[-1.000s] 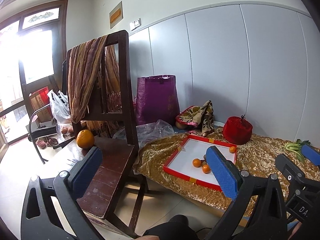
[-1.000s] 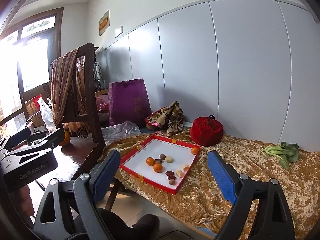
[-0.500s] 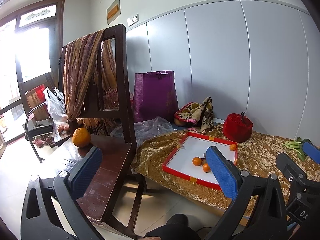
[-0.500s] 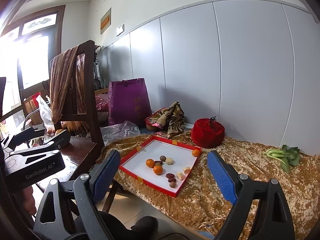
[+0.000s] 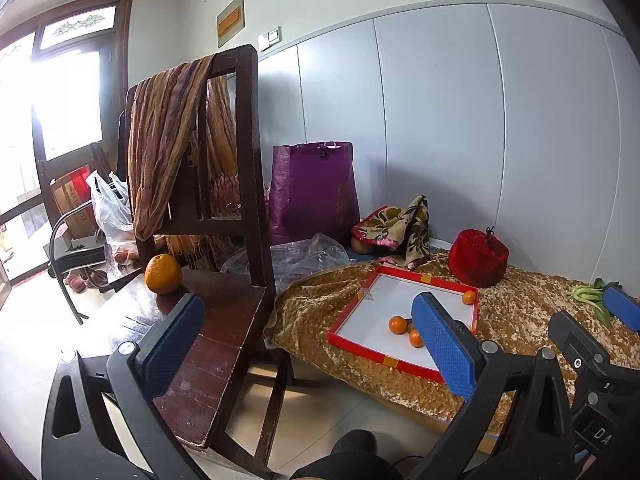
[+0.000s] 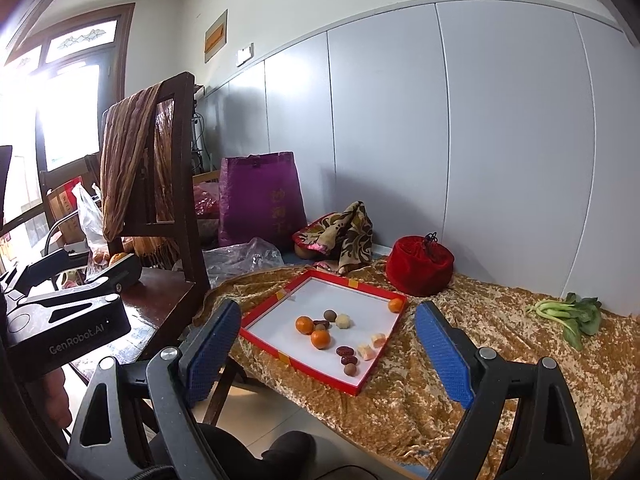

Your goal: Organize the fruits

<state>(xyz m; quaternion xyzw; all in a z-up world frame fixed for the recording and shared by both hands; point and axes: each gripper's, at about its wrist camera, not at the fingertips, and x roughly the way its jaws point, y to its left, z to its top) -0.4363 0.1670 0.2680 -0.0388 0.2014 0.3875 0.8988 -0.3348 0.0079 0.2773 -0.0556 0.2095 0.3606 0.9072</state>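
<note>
A large orange (image 5: pixel 163 274) sits on the dark wooden chair seat (image 5: pixel 224 320), ahead and left of my open, empty left gripper (image 5: pixel 308 340). A red-rimmed white tray (image 6: pixel 362 376) lies on the gold cloth and holds three small oranges (image 6: pixel 305 325), brown round fruits, dates (image 6: pixel 346 354) and pale pieces. My right gripper (image 6: pixel 326 352) is open and empty, held short of the tray's near edge. The tray (image 5: pixel 348 320) shows in the left wrist view, partly hidden by my right finger pad. The left gripper body (image 6: pixel 68 312) shows at the left of the right wrist view.
A tall chair back (image 5: pixel 240 152) draped with a striped scarf (image 5: pixel 164 148) stands left. A purple bag (image 6: pixel 260 196), clear plastic (image 6: pixel 240 258), patterned cloth (image 6: pixel 344 236) and red pouch (image 6: pixel 420 266) line the wall. Green vegetable (image 6: pixel 568 316) lies at right. The gold cloth's (image 6: pixel 420 412) edge drops to the floor.
Both grippers have drifted slightly left and closer to the chair; the large orange now sits nearer the left gripper. Both stay open and empty.
</note>
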